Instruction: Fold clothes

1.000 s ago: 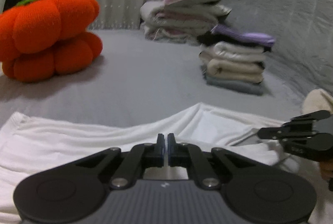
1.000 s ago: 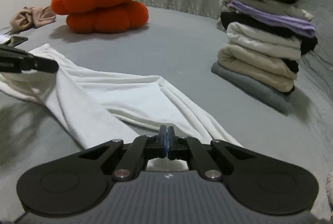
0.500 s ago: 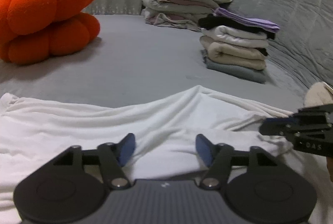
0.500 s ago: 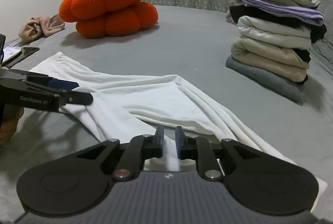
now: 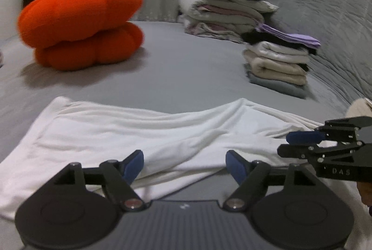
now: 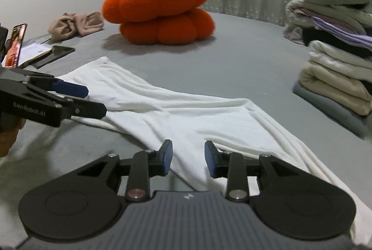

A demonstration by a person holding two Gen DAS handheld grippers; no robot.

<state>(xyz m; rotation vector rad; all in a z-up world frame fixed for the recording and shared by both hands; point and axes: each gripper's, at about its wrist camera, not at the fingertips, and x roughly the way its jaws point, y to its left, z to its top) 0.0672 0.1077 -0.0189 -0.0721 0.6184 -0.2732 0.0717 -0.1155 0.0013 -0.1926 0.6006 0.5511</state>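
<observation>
A white garment [image 5: 130,133] lies folded lengthwise on the grey bed, wrinkled, stretching across both views [image 6: 186,115]. My left gripper [image 5: 184,164] hovers just above its near edge with jaws still opening wide; nothing is pinched between its blue pads [image 5: 133,162]. My right gripper [image 6: 188,157] sits over the garment's other end, jaws opening, the cloth lying below and between them without being pressed. In the left wrist view the right gripper [image 5: 302,143] shows at the right edge. The left gripper [image 6: 93,99] appears at the left edge of the right wrist view.
An orange pumpkin cushion [image 5: 81,27] stands at the back of the bed [image 5: 186,68]. Two stacks of folded clothes [image 5: 276,64] [image 5: 227,13] rise at the right. A phone [image 6: 15,45], dark flat items [image 6: 54,53] and a beige bundle [image 6: 74,25] lie at the left.
Both grippers went from shut to open, letting go of the white garment, which now lies flat. Both have drawn back a little from it.
</observation>
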